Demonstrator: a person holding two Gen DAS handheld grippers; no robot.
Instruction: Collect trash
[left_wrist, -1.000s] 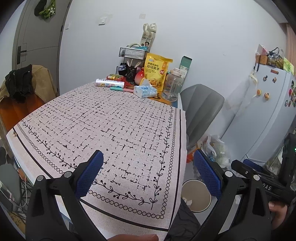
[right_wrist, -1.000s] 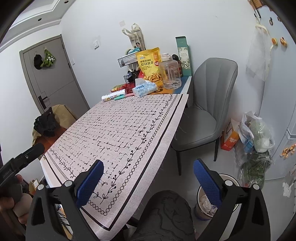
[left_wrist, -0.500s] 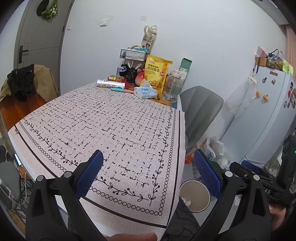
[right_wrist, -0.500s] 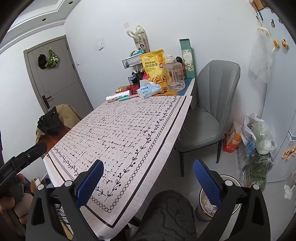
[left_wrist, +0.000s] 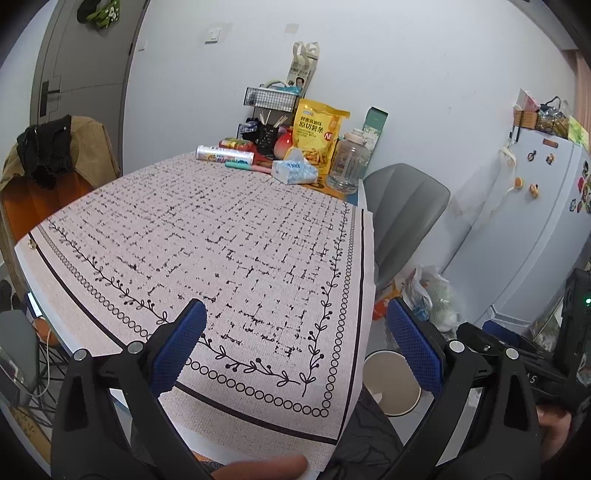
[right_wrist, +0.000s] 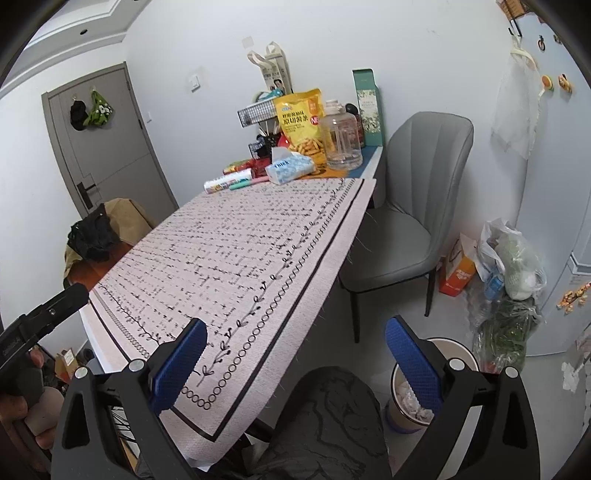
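We hold the left gripper (left_wrist: 295, 343) and the right gripper (right_wrist: 293, 350) wide, empty, over the tablecloth (left_wrist: 221, 240). Trash bin (right_wrist: 424, 387) beside tablecloth's right edge. Tissue pack (right_wrist: 288, 169), far end, reads "Knick"; yellow snack bag (left_wrist: 317, 134) behind it.

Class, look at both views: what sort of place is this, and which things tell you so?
Most likely a small dining corner in a home. A table under a patterned cloth holds a snack bag and tissues, a grey chair stands beside it, and a fridge with magnets stands close by.
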